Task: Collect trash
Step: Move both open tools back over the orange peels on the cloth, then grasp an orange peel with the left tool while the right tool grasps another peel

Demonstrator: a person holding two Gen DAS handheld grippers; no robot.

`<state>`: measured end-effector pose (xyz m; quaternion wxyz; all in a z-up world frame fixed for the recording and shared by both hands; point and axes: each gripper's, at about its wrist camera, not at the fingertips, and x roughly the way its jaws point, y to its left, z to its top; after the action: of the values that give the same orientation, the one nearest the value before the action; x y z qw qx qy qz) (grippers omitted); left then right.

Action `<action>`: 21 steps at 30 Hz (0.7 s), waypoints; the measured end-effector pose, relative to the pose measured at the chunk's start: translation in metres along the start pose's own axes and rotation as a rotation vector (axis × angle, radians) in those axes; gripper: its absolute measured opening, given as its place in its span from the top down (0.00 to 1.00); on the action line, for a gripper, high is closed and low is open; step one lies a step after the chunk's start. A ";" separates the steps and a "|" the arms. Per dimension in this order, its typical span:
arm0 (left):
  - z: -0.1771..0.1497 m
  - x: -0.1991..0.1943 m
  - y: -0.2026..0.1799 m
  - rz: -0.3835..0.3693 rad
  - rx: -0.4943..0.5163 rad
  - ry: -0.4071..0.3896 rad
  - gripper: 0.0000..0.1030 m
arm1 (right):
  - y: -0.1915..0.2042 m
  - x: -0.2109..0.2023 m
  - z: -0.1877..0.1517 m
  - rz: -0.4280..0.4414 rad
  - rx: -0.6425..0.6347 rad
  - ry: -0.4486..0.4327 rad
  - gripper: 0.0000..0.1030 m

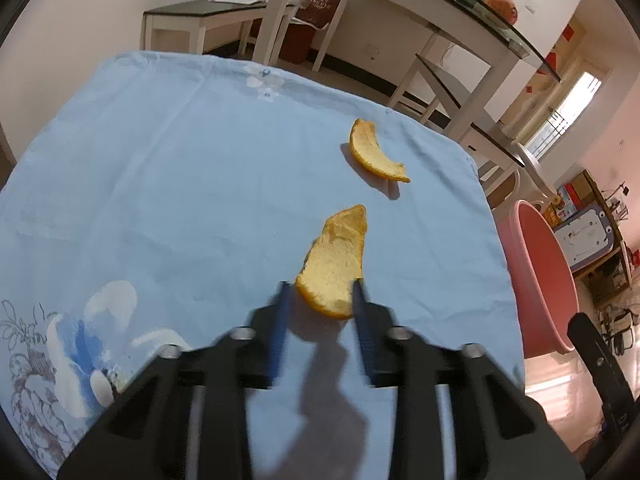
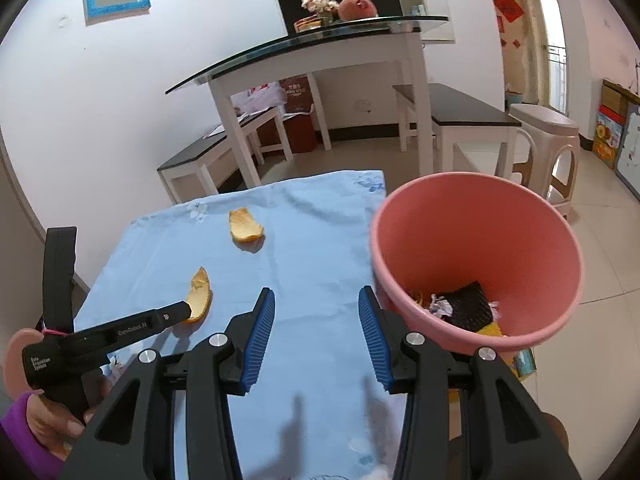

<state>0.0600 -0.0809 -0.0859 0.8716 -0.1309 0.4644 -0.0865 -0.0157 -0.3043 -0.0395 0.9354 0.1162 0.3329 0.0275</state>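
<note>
**Left gripper at the near peel, bin at the desk's right edge**

My left gripper is down on the blue cloth that covers the desk, its blue pads set on either side of the near orange peel. The right pad touches the peel's edge; I cannot tell whether the left one does. The far peel lies apart, further along the cloth. My right gripper hangs released over bare cloth, nothing between its pads. Just beside the desk's right edge stands the pink bin, with scraps at its bottom.
</note>
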 end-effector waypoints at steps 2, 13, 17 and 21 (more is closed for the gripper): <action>0.001 0.000 0.003 0.002 0.001 -0.006 0.89 | 0.006 0.005 0.001 0.009 -0.009 0.010 0.58; 0.009 -0.034 0.030 0.036 0.045 -0.131 0.96 | 0.044 0.053 0.019 0.117 -0.053 0.085 0.58; 0.012 -0.043 0.049 0.053 0.029 -0.157 0.96 | 0.057 0.084 0.033 0.156 -0.052 0.116 0.58; 0.015 -0.046 0.067 0.046 -0.003 -0.162 0.96 | 0.067 0.120 0.048 0.175 -0.033 0.139 0.58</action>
<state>0.0490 -0.0022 -0.0619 0.9079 -0.1281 0.3953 -0.0546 0.1097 -0.2332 -0.0617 0.9058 0.1273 0.3852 0.1227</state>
